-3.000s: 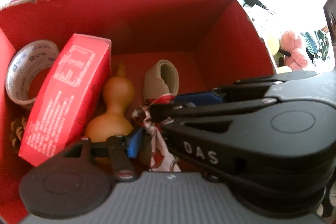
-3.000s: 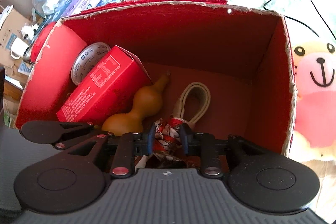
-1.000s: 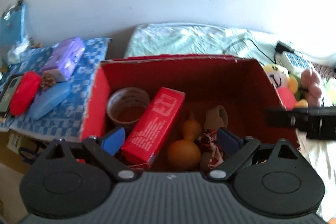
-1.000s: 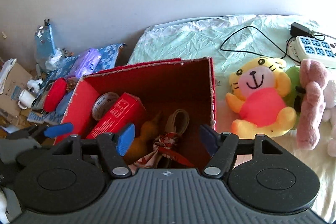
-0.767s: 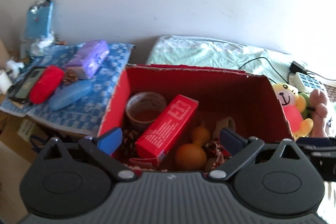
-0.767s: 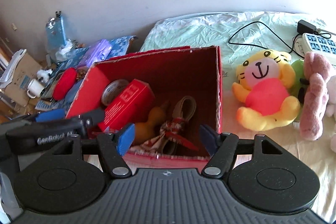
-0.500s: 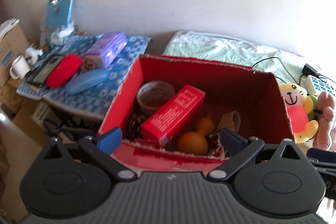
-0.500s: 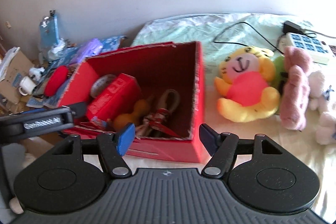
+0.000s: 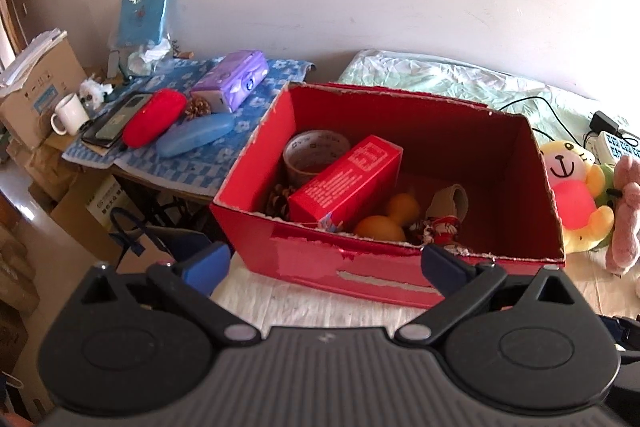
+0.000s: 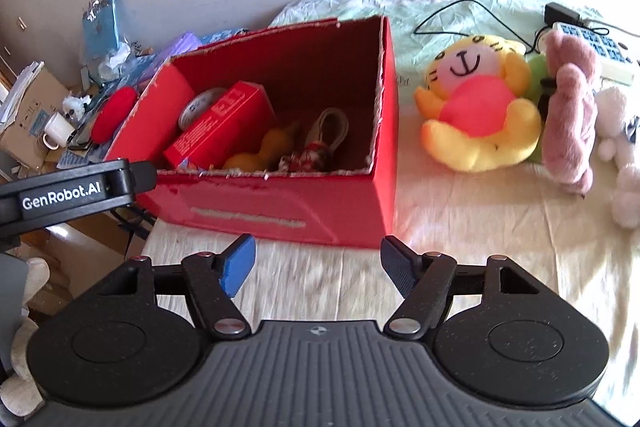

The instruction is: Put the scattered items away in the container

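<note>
On the bed: red box (image 9: 384,279) sits open-topped on the cream sheet, its long side facing the left camera and running left to right.
Left gripper (image 9: 324,263): jaws spread wide, nothing between them — held back from the box's near wall.
Right gripper (image 10: 318,263): jaws also apart and empty, hanging over the sheet short of the box (image 10: 280,211).
Carton: red carton (image 9: 346,179) lies tilted inside the box, long axis slanting from near-left up toward the far right, leaning by the tape roll (image 9: 314,155).
Gourd: orange gourd (image 9: 386,219) lies beside the carton, neck toward the far wall.
Other contents: pine cone (image 9: 278,203) at the carton's left; patterned cloth (image 9: 440,227) and a beige loop (image 9: 452,199) to the right.
Outside the box: yellow plush toy (image 10: 476,107) just right of it — well apart from both grippers.
</note>
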{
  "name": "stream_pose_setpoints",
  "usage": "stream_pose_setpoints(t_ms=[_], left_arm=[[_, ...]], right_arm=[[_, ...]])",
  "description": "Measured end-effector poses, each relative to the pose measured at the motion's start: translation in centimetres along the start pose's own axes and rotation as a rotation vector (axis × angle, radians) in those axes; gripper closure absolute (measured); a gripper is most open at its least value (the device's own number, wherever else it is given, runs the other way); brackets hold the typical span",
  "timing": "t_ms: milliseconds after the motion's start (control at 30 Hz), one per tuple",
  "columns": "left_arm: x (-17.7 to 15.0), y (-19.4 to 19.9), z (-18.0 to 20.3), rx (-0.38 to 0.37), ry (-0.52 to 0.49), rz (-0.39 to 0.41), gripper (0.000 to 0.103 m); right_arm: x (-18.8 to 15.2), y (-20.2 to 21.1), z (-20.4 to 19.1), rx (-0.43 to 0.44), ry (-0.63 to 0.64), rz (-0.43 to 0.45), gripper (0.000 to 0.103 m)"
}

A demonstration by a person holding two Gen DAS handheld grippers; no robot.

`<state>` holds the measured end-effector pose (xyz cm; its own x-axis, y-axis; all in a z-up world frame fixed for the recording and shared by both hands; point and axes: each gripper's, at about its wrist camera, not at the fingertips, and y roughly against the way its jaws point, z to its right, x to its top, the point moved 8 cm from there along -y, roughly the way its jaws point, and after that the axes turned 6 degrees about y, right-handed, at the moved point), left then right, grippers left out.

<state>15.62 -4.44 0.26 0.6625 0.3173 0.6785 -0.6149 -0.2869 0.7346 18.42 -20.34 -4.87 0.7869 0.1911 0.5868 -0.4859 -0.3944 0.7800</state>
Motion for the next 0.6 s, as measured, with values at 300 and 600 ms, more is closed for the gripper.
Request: stream_pose_setpoints(t_ms=[300,600], left_arm=[[0.1,-0.1,-0.6,-0.034,-0.058,0.000,0.002],[1.2,-1.5,-2.9,-0.041,-0.070,0.000,0.002]], right_arm=[[0.1,-0.3,-1.0,-0.076,-0.038,0.026,0.022],[0.4,-1.2,-3.5,-0.114,-0.080,0.053,0.020]])
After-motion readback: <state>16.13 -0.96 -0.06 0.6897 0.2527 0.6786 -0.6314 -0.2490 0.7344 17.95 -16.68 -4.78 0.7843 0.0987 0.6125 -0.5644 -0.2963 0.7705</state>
